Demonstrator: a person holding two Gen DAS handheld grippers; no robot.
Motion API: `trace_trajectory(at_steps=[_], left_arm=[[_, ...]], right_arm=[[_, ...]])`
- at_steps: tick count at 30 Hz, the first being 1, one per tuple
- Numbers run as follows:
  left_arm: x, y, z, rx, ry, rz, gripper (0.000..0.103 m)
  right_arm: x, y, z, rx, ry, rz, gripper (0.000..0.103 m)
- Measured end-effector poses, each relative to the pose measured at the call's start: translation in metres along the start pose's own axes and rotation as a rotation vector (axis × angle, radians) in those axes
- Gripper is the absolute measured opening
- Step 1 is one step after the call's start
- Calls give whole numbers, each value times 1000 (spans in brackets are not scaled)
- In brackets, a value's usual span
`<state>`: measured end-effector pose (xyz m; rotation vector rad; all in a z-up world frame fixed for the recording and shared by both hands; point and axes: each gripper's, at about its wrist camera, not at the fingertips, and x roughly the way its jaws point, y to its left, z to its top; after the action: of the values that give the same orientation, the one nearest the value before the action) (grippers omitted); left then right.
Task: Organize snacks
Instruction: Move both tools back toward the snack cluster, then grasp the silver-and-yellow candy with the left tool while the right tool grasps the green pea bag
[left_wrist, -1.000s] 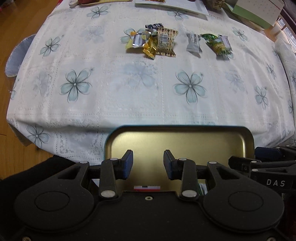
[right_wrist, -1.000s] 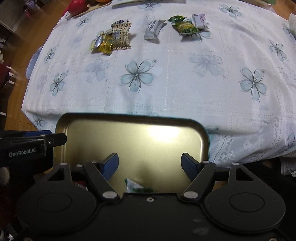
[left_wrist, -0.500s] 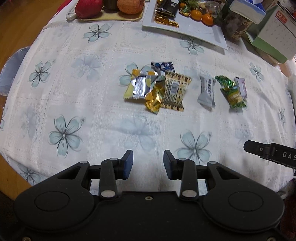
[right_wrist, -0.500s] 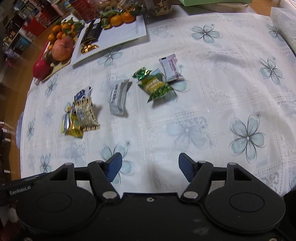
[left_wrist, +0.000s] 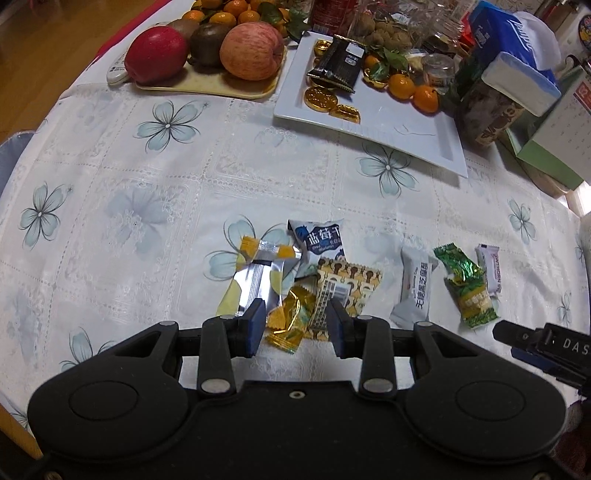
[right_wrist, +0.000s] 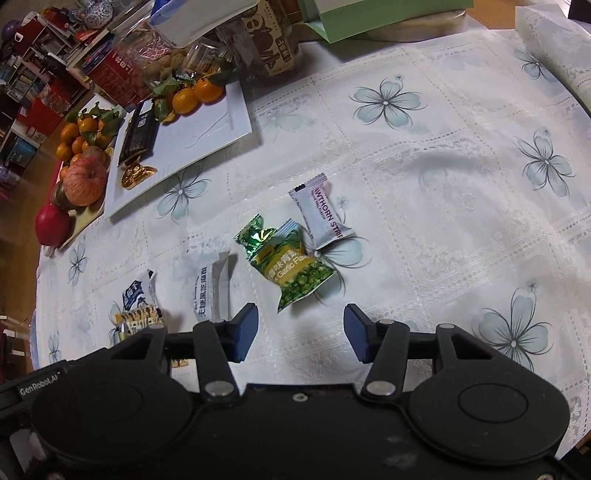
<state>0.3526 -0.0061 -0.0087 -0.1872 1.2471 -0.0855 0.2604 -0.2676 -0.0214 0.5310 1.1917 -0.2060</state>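
Several wrapped snacks lie on the flowered tablecloth (left_wrist: 110, 206). My left gripper (left_wrist: 295, 328) is open just above the left cluster. A gold candy (left_wrist: 288, 321) shows between its jaws, and the pads do not press on it. A silver-yellow packet (left_wrist: 258, 280), a blue-white packet (left_wrist: 321, 240) and a brown patterned packet (left_wrist: 343, 291) lie around it. My right gripper (right_wrist: 301, 330) hovers with its jaws closing and nothing between them. The green pea packet (right_wrist: 295, 273) lies just beyond its tips. A white hawthorn strip (right_wrist: 321, 218) lies behind that packet and a white packet (right_wrist: 210, 291) to its left.
A white rectangular plate (left_wrist: 406, 136) with gold coins, a black packet and tangerines stands behind the snacks. A fruit tray (left_wrist: 207, 83) with apples is at the back left. A tissue box (left_wrist: 517, 48), a jar and a green box (left_wrist: 546, 155) crowd the back right.
Both grippers moved forward from above a gold tray at the table's near edge to over the snacks. The tray left view. The right jaws narrowed.
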Motion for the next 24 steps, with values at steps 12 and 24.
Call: trace_trajectory(at_steps=[12, 24], left_arm=[[33, 21, 25, -190, 43, 75, 45], [50, 16, 28, -177, 34, 132, 45]], right_arm=[[-1, -9, 17, 76, -79, 17, 55], [34, -25, 52, 158, -173, -4, 54]])
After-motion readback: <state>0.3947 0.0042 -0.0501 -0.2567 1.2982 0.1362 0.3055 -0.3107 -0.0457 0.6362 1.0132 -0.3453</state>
